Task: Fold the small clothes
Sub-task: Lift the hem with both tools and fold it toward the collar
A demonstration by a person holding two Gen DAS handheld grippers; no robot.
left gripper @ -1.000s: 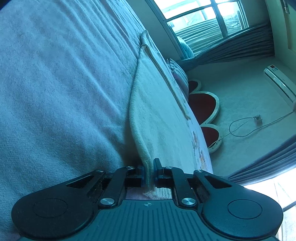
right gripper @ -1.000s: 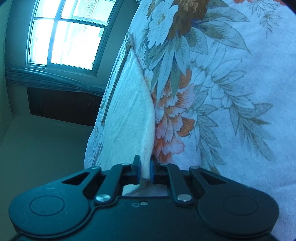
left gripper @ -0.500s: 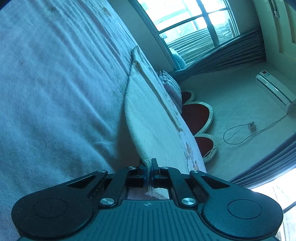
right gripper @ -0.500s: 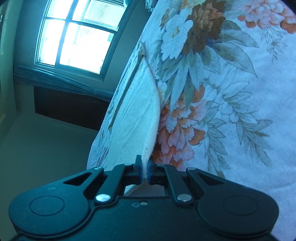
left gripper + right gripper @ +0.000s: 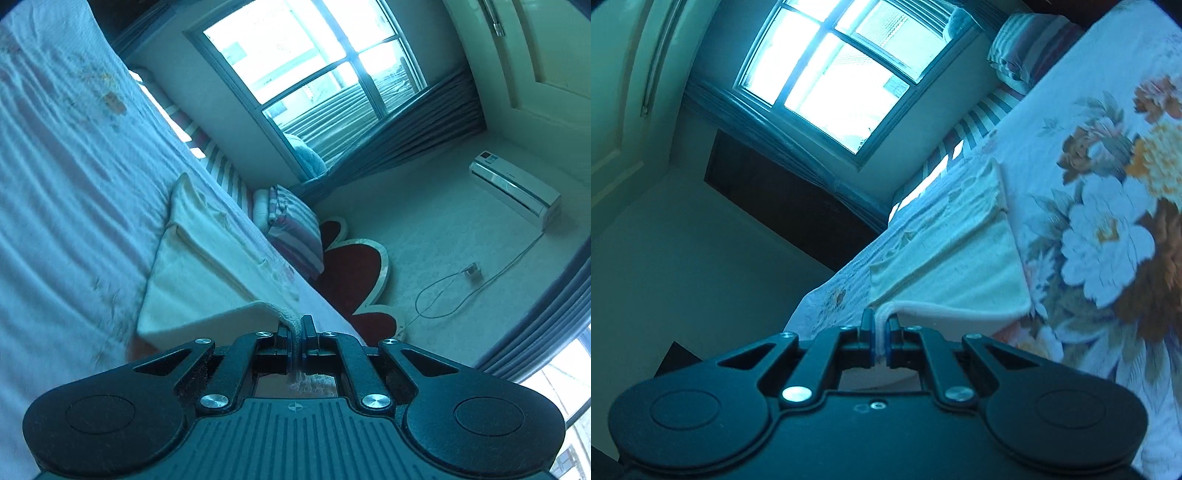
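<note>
A small cream cloth (image 5: 199,273) lies on the floral bed sheet (image 5: 66,177), its near edge lifted off the bed. My left gripper (image 5: 294,334) is shut on one near corner of the cloth. My right gripper (image 5: 882,328) is shut on the other near corner of the same cloth (image 5: 960,269), which stretches away over the sheet (image 5: 1108,221). The cloth's far part lies flat on the bed, with a fold line across its middle.
Striped pillows (image 5: 295,229) lie at the head of the bed, also seen in the right wrist view (image 5: 1015,48). A red headboard (image 5: 354,273), a window (image 5: 306,62) and an air conditioner (image 5: 513,192) lie beyond.
Both grippers have lifted the cloth's near corners up off the bed and tilted the views upward. The cloth now hangs from the jaws with its far part on the sheet.
</note>
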